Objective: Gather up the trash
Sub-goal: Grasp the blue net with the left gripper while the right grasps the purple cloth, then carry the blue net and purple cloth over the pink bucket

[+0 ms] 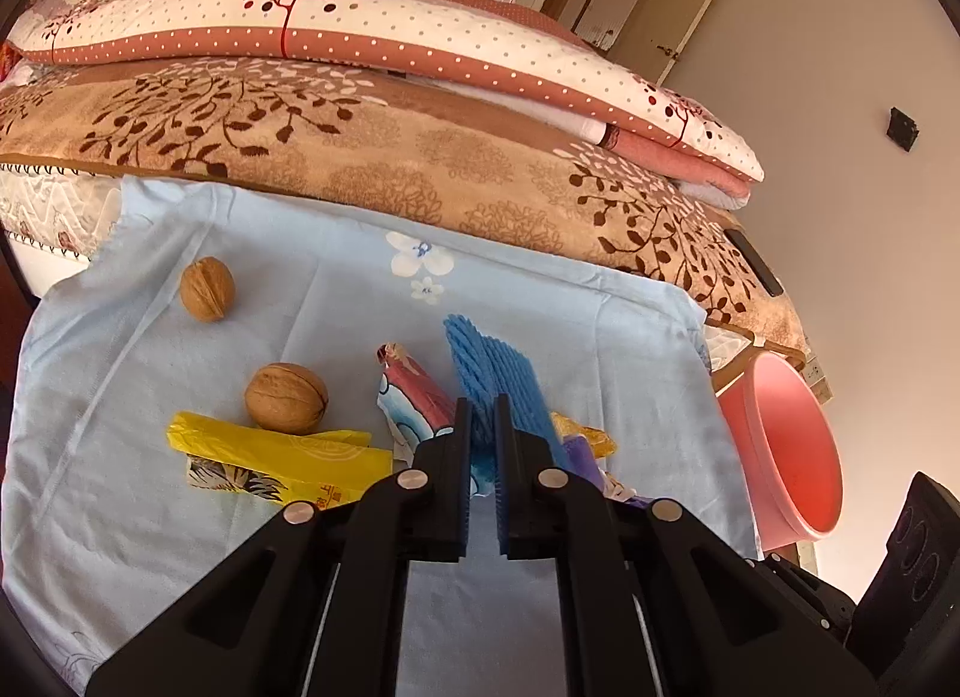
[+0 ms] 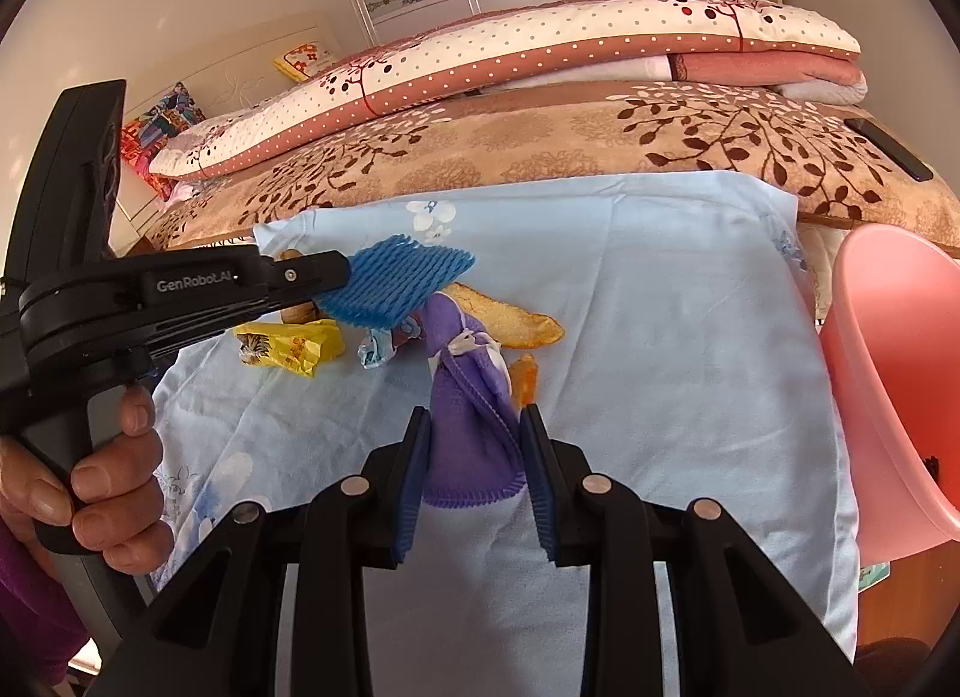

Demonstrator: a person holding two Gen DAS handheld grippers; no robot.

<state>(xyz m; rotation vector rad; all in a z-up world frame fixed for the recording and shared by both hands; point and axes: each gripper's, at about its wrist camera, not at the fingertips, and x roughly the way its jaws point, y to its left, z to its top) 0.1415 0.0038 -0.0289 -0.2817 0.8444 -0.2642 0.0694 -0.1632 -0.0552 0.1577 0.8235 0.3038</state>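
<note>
left gripper [image 1: 482, 415]: jaws pinching blue foam net [image 1: 498, 373]
right gripper [image 2: 474, 427]: jaws clamping purple cloth [image 2: 468, 433]
risk: thin net may slip free before the pink bin [image 2: 888, 373]

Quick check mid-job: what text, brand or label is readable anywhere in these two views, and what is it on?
"GenRobot.AI": white lettering on the side of the left gripper, seen from the right wrist.
Yellow wrapper: red printed characters, too small and crumpled to read.
Nothing else legible.
</note>
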